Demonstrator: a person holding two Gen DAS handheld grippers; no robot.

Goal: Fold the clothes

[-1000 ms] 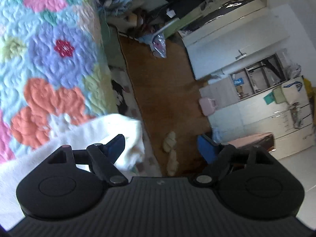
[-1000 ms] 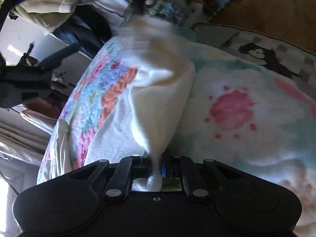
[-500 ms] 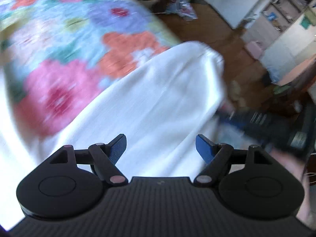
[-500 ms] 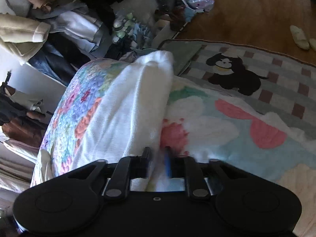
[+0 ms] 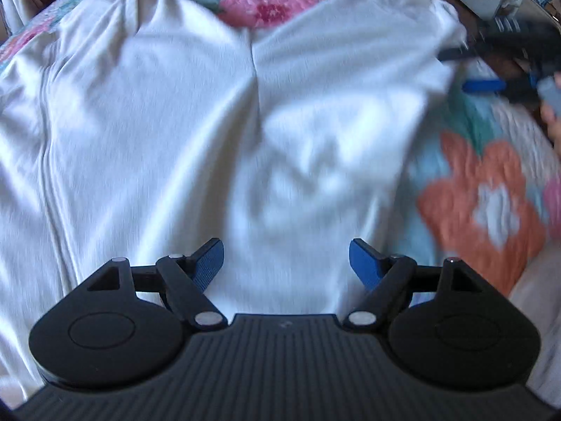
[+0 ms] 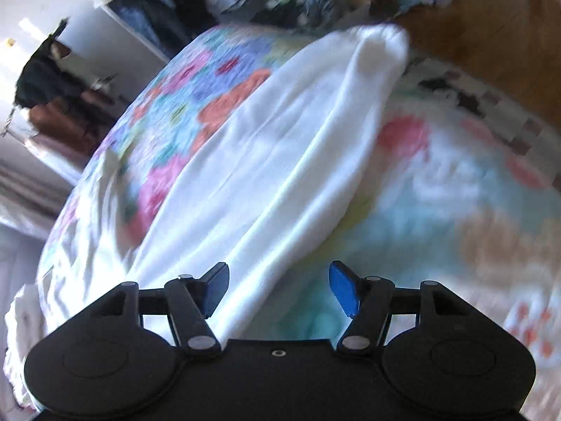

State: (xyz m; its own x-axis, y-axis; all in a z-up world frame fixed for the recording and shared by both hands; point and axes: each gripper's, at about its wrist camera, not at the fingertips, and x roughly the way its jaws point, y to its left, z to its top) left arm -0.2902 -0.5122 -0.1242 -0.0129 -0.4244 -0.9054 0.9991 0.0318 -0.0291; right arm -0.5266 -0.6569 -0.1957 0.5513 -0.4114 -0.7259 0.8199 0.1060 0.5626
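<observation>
Bed with floral quilt point(image 5: 480, 189): carries the white garment point(image 5: 210, 112), spread flat, 2 legs reaching toward 12 o'clock.
Left claw point(image 5: 285, 258): released, hanging over the garment, empty.
Right claw point(image 6: 278, 289): jaws just been opening, garment edge between them, unpinched.

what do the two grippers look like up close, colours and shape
Both look alike. The left gripper has a matte black ribbed body, two rounded black lobes with a faint oval outline, black link arms with silver pins, and blue textured pads on its fingertips. The right gripper has the same build, plus a small round hole in its smoother front edge. No cables show.
</observation>
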